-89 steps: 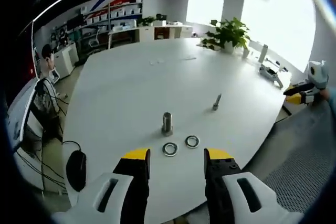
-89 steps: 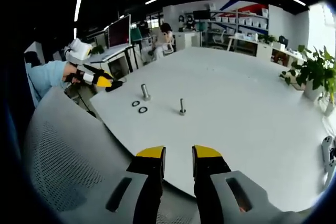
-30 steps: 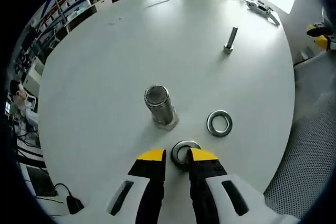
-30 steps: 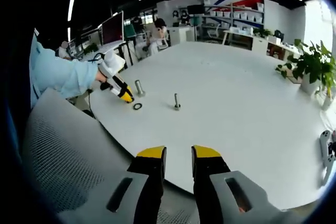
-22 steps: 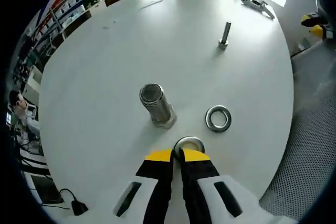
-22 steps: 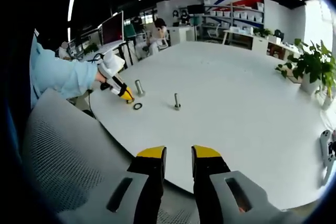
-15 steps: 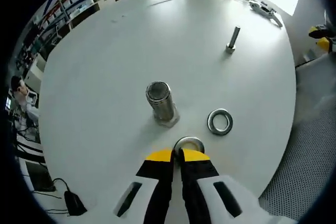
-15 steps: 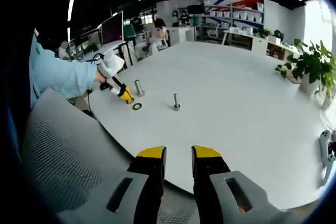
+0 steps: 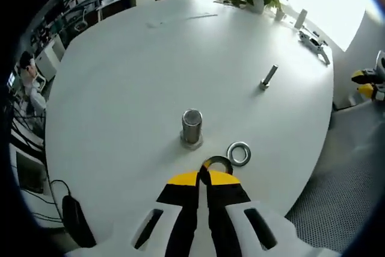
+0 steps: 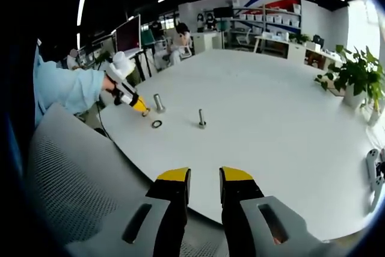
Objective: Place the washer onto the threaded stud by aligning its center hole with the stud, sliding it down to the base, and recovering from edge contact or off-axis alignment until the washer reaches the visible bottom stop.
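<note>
— Two grippers: condition?
— Left gripper (image 9: 203, 177) clamped on one washer (image 9: 218, 164), raised off the white table (image 9: 120, 88). Right gripper (image 10: 203, 176) jaws apart, nothing between.
— Beyond?
— Second washer (image 9: 239, 153) lies flat just beside the thick threaded stud (image 9: 192, 127); thin bolt (image 9: 268, 76) farther.

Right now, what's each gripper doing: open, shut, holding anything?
Left gripper: shut on a washer, lifted off the table.
Right gripper: open, holding nothing.
</note>
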A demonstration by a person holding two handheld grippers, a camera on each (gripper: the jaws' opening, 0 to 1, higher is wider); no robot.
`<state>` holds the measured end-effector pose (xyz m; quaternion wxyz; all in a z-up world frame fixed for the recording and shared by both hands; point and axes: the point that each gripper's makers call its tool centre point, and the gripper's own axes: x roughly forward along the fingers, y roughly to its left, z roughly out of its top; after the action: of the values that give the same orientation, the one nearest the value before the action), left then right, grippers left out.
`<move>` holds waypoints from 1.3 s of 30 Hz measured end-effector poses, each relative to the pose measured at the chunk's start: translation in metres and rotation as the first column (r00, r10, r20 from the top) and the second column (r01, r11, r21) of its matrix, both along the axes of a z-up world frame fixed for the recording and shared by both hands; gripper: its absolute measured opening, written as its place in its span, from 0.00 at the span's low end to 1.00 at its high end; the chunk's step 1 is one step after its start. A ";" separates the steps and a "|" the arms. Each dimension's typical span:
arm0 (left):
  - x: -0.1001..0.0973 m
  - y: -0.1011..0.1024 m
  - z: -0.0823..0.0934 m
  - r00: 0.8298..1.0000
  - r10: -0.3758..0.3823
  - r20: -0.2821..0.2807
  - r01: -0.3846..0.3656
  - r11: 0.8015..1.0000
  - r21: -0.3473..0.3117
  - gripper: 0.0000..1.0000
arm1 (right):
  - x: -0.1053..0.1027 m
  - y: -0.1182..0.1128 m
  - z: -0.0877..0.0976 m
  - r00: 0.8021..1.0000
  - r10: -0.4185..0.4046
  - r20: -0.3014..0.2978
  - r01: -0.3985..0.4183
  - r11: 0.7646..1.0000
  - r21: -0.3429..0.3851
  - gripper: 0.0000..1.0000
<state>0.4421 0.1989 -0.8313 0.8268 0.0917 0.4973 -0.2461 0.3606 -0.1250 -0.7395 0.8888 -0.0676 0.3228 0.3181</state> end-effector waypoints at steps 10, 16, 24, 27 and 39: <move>0.015 -0.010 0.028 0.998 0.000 0.058 0.001 1.000 -0.019 0.02 | 0.001 0.000 0.001 1.000 -0.003 0.004 0.003 1.000 0.006 0.22; 0.028 -0.007 0.037 0.997 0.013 0.074 -0.013 1.000 -0.009 0.02 | 0.001 0.000 0.002 1.000 -0.004 0.006 0.004 1.000 0.010 0.22; 0.039 -0.005 0.040 0.996 0.043 0.081 -0.042 0.999 -0.009 0.02 | 0.002 0.000 0.003 1.000 -0.005 0.010 0.005 1.000 0.010 0.22; 0.045 -0.002 0.038 0.995 0.060 0.078 -0.059 0.998 -0.008 0.02 | 0.001 0.000 0.002 1.000 -0.001 0.008 0.001 1.000 0.009 0.22; 0.054 -0.002 0.031 0.994 0.098 0.049 -0.097 0.995 -0.022 0.02 | 0.001 0.001 0.001 1.000 0.004 0.004 -0.004 1.000 0.003 0.22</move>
<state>0.4966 0.1967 -0.8002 0.8508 0.0652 0.4780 -0.2082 0.3612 -0.1244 -0.7384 0.8889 -0.0673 0.3205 0.3202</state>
